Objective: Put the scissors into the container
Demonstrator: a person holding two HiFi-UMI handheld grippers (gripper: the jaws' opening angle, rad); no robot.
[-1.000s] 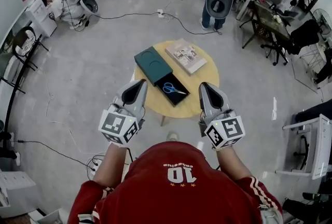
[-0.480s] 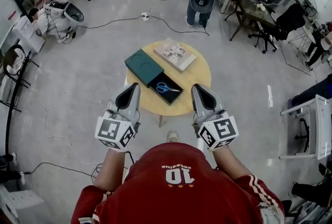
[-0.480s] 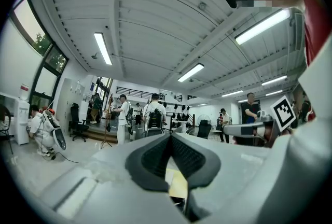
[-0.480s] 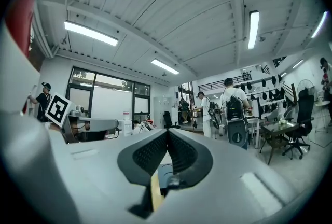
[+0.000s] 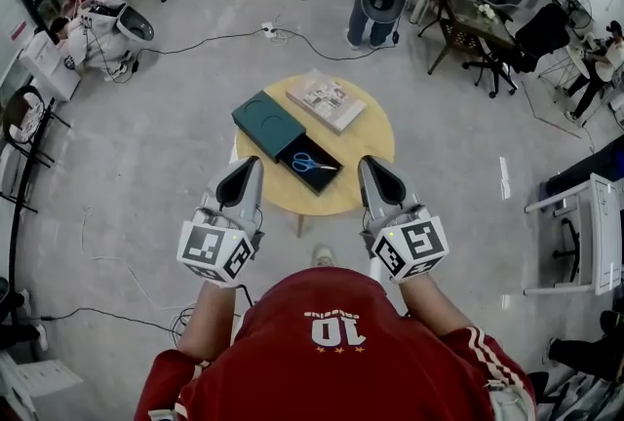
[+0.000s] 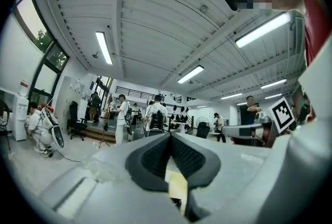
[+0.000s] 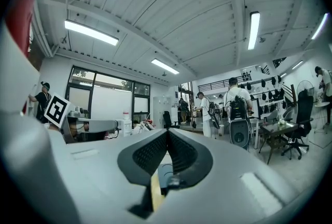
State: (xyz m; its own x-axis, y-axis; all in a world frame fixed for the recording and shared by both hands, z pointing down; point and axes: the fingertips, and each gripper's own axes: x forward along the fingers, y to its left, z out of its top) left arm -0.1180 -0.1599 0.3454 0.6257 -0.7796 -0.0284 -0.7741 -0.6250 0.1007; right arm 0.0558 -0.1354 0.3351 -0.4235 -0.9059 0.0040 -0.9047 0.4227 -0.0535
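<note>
Head view: blue-handled steel scissors [image 5: 314, 163] already lie inside the shallow black rectangular container [image 5: 323, 182]. The container sits on the round pale-wood table [image 5: 369, 133]. Seen from above, the scissors fall between the two gripper tips, a little nearer the right one, and by my reading well below both.

- Left gripper [image 5: 246, 165]: clenched on nothing. In the left gripper view its black ribbed pads [image 6: 155, 158] meet along one seam, with only the room beyond.
- Right gripper [image 5: 371, 165]: the same. In the right gripper view the pads [image 7: 150, 153] are pressed tip to tip, with nothing between.
- Dark teal square lid [image 5: 265, 120]: touches the container's far-left side, forward of the left gripper.
- Pale printed book [image 5: 326, 101]: farther off, ahead of both grippers.

Handling, as a judgement:
- The scissors look light and rigid, with thin, slick blades and bulkier plastic loops.
- They lie flat on the tray floor, so there is little room to get a jaw under them.
- The best purchase is likely across the handle loops or just behind the pivot, coming in from above.
- A blade pinch would probably slip.
- The task looks complete as things lie.

Hard to make out:
- The scissors are tiny in the head view, and the blades nearly vanish against the black floor. I cannot tell whether they are spread or together.
- The depth of the container wall is unclear.
- Both gripper views aim level across the room and show neither table nor scissors.
- The table legs are mostly hidden under the top.
</note>
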